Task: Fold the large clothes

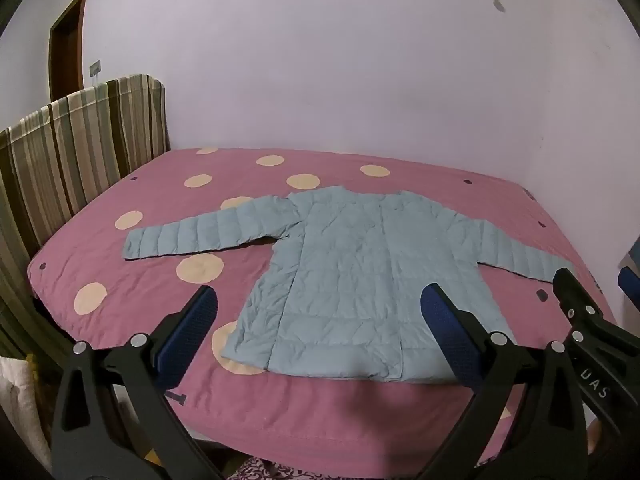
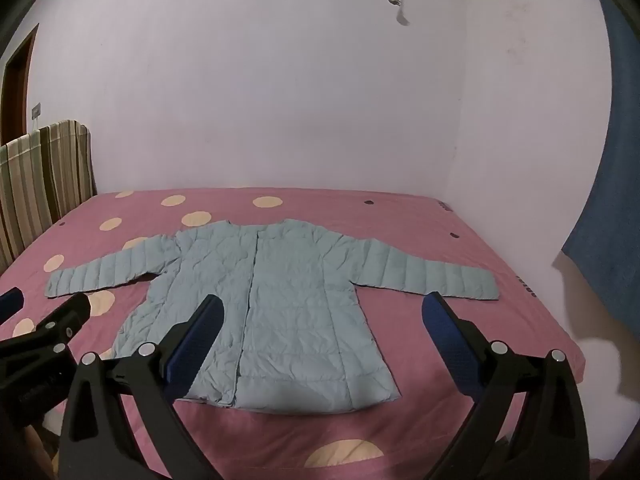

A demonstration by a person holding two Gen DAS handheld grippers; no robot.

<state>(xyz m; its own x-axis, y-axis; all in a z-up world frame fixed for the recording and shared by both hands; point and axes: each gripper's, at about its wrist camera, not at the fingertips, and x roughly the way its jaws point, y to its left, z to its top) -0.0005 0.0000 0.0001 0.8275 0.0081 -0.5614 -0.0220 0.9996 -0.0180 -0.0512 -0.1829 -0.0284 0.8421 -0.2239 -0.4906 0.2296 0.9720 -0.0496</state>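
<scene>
Both grippers poised above the bed, jacket not yet touched.

The pale blue quilted jacket point(image 1: 344, 276) lies flat, front up, sleeves spread, on the pink dotted bed point(image 1: 132, 280), ahead of and below both pairs of jaws. The left gripper point(image 1: 320, 320) and right gripper point(image 2: 322, 328) stand wide apart, holding and touching nothing. Likely risks: the puffy, slick fabric may slip from a shallow pinch, a jaw may catch the bedsheet along with a sleeve, or uneven lifting may drag the body askew and spoil the fold line.
</scene>
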